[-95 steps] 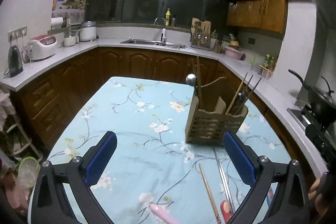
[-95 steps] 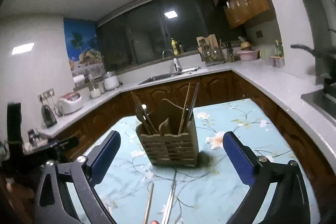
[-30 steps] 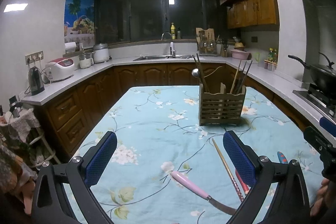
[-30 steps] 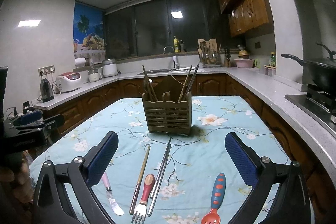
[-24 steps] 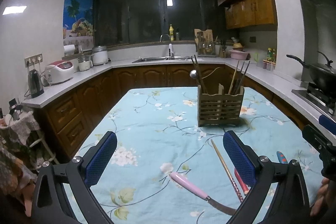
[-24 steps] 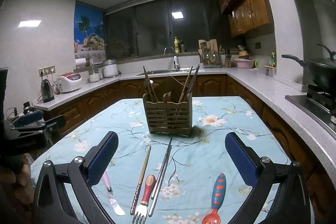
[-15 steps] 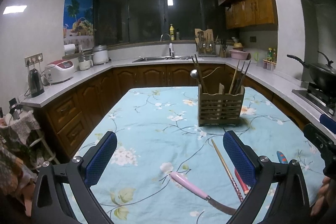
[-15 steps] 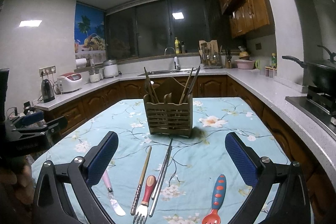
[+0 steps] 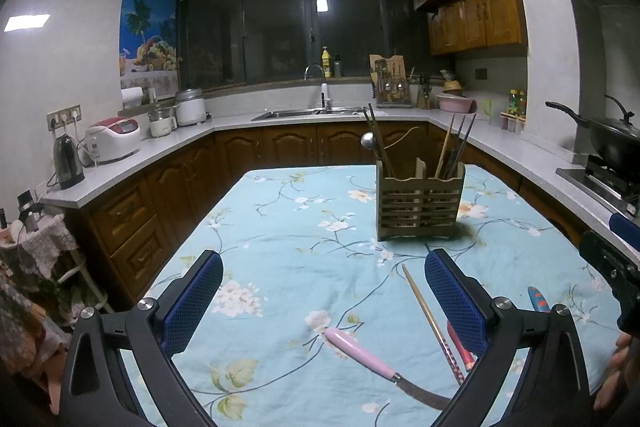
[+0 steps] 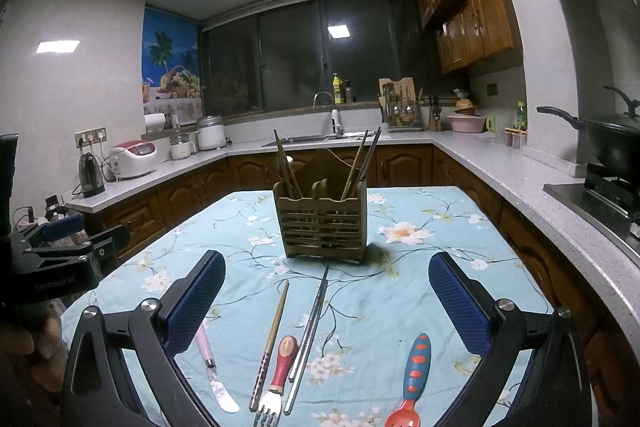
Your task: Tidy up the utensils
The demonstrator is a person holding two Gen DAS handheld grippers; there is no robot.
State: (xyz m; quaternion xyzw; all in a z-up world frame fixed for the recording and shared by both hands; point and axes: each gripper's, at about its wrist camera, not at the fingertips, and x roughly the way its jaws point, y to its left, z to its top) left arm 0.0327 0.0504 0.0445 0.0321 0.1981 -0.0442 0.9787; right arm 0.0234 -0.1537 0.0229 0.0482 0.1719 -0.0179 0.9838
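Both our left hand-held gripper (image 9: 324, 301) and right hand-held gripper (image 10: 326, 301) hover spread wide and empty; the loose utensils lie on the tabletop (image 10: 420, 267) just ahead between the right one's fingers, the caddy (image 10: 322, 225) beyond. The fork (image 10: 278, 373), chopstick (image 10: 272, 335) and metal chopsticks (image 10: 310, 327) lie nearly touching, so we could pinch two together, or a thin one might slip flat against the cloth.

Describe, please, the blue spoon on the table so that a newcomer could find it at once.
Start at the wooden utensil holder standing on the floral tablecloth, then look to the loose utensils lying in front of it. The spoon lies apart at the right end of that row, beyond the metal chopsticks and the red-handled fork. Only it has a blue handle with orange spots and an orange bowl.
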